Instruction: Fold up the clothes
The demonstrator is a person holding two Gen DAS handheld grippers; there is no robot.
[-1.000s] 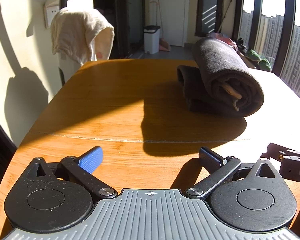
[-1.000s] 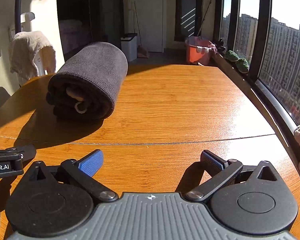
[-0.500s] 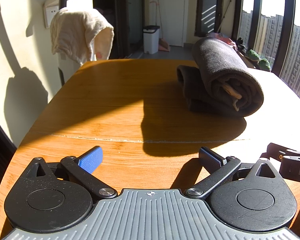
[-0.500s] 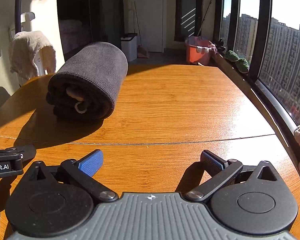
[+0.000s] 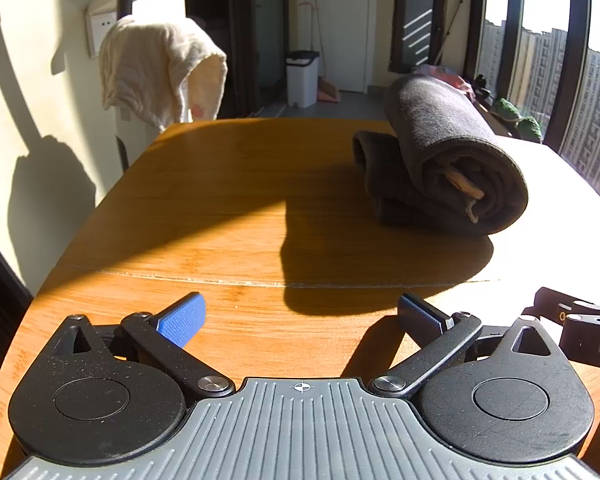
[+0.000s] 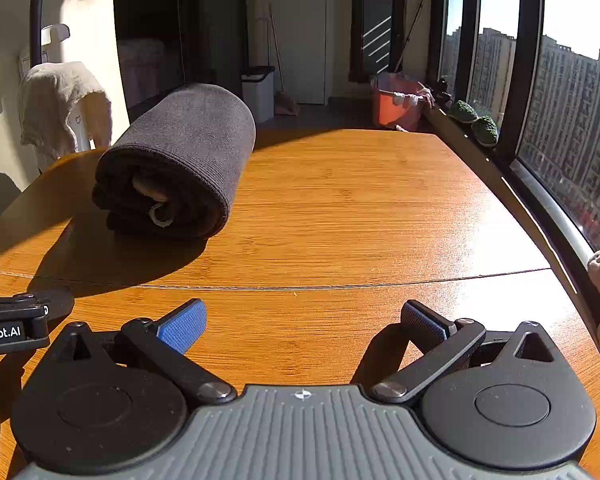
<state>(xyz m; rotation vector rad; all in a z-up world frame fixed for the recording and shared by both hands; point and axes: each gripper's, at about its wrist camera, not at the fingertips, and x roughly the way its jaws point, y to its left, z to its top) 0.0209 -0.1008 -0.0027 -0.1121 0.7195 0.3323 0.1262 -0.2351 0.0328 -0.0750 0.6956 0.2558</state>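
Left wrist view: the left gripper (image 5: 300, 314) sits low over the near edge of the wooden table (image 5: 228, 184). Its jaws are spread wide with nothing between them, only bare wood showing in the gap. The roll (image 5: 452, 152), a dark grey garment rolled up and resting on a folded dark layer, lies on the table at the far right, well apart from the fingers. Its open end faces the camera, with a pale cord tip showing in the centre. It throws a long shadow to the near left. At the right edge, part of the right gripper (image 5: 580, 320) shows, near the table's edge. Far left, a cream towel (image 5: 156, 68) hangs beyond the table, and a white bin (image 5: 302, 78) stands by the far wall.

Right wrist view: the right gripper (image 6: 302, 318) is likewise low over the near table (image 6: 360, 208), jaws wide apart and holding nothing. The roll (image 6: 180, 160) lies at the far left, apart from the fingers, its open end toward the camera. At the left edge, part of the left gripper (image 6: 16, 320) shows, just beside the right one. An orange bucket (image 6: 396, 102) stands on the floor past the far end of the table, beside the windows.
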